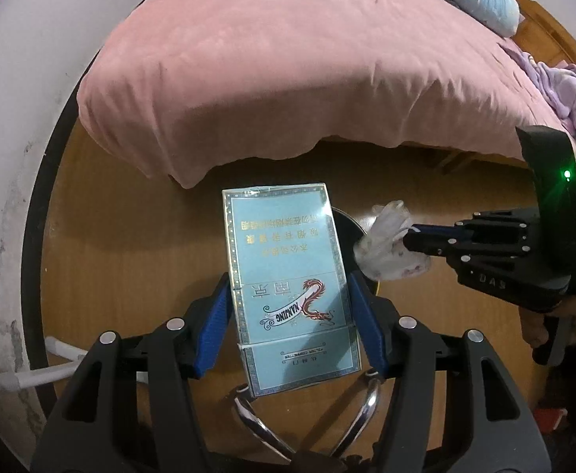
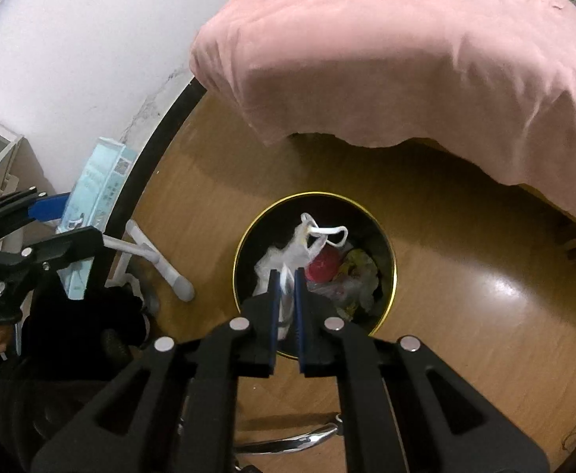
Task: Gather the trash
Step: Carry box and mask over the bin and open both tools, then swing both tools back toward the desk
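My left gripper is shut on a light blue cigarette box and holds it upright above the wooden floor. The box also shows in the right wrist view, with the left gripper at the far left. My right gripper is shut on a crumpled white plastic bag directly above a round black trash bin with a gold rim. In the left wrist view the right gripper holds the bag over the bin, mostly hidden behind the box.
A bed with a pink cover overhangs the floor behind the bin. The bin holds a red item and wrappers. A white wall with dark baseboard stands left. White pipes lie by the wall. Chrome chair legs are below.
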Action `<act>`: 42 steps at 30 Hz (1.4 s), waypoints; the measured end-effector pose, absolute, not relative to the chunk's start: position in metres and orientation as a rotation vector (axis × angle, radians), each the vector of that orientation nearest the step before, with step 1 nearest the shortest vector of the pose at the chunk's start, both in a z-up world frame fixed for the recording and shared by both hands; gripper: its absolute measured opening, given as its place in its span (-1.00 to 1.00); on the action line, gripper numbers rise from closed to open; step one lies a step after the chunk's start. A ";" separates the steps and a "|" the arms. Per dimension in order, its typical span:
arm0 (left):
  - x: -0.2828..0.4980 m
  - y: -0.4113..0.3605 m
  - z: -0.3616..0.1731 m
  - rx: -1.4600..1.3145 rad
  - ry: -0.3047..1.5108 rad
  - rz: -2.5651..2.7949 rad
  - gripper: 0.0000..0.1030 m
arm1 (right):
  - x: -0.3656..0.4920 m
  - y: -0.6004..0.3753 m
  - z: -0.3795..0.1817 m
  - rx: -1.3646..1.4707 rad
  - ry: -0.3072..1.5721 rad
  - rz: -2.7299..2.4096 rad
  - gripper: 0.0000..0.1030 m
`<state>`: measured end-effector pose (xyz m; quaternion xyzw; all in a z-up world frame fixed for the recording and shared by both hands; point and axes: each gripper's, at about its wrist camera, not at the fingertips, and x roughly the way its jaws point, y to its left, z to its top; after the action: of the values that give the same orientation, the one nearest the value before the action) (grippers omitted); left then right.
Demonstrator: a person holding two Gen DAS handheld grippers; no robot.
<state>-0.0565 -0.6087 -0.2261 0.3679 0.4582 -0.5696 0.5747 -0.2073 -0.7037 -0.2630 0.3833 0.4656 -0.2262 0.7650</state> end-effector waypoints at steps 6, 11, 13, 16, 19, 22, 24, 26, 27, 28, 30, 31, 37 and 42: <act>-0.061 -0.613 -0.231 0.877 1.087 -1.341 0.11 | -0.216 -0.709 -0.261 0.875 0.967 -0.485 0.37; -0.065 -0.618 -0.233 0.905 1.089 -1.357 0.11 | -0.228 -0.713 -0.259 0.911 0.946 -0.513 0.37; -0.069 -0.621 -0.232 0.918 1.086 -1.370 0.11 | -0.234 -0.714 -0.256 0.919 0.933 -0.529 0.37; -0.075 -0.624 -0.228 0.933 1.076 -1.400 0.16 | -0.240 -0.716 -0.253 0.927 0.916 -0.550 0.38; -0.082 -0.626 -0.219 0.941 1.040 -1.407 0.59 | -0.244 -0.718 -0.246 0.925 0.901 -0.569 0.40; -0.085 -0.624 -0.205 0.937 0.999 -1.418 0.62 | -0.246 -0.718 -0.233 0.911 0.890 -0.572 0.43; -0.084 -0.620 -0.192 0.929 0.962 -1.402 0.62 | -0.244 -0.716 -0.222 0.888 0.882 -0.568 0.44; -0.079 -0.610 -0.176 0.901 0.930 -1.395 0.64 | -0.240 -0.712 -0.211 0.862 0.876 -0.564 0.47; -0.074 -0.602 -0.165 0.882 0.910 -1.384 0.71 | -0.236 -0.710 -0.203 0.844 0.871 -0.559 0.48; -0.069 -0.592 -0.154 0.866 0.883 -1.368 0.77 | -0.231 -0.706 -0.196 0.825 0.869 -0.549 0.48; -0.057 -0.568 -0.131 0.834 0.822 -1.322 0.78 | -0.219 -0.696 -0.181 0.785 0.867 -0.527 0.51; -0.050 -0.554 -0.119 0.816 0.795 -1.288 0.80 | -0.211 -0.689 -0.173 0.759 0.866 -0.511 0.53; 0.006 -0.439 -0.056 0.697 0.678 -1.079 0.86 | -0.138 -0.631 -0.110 0.550 0.834 -0.353 0.64; 0.066 -0.321 -0.029 0.583 0.685 -0.818 0.86 | -0.045 -0.550 -0.062 0.385 0.811 -0.145 0.64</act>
<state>0.0663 -0.3212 -0.0289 0.2740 0.3218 -0.3841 0.8209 -0.0454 -0.5502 -0.0624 0.1861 0.3915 -0.0700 0.8985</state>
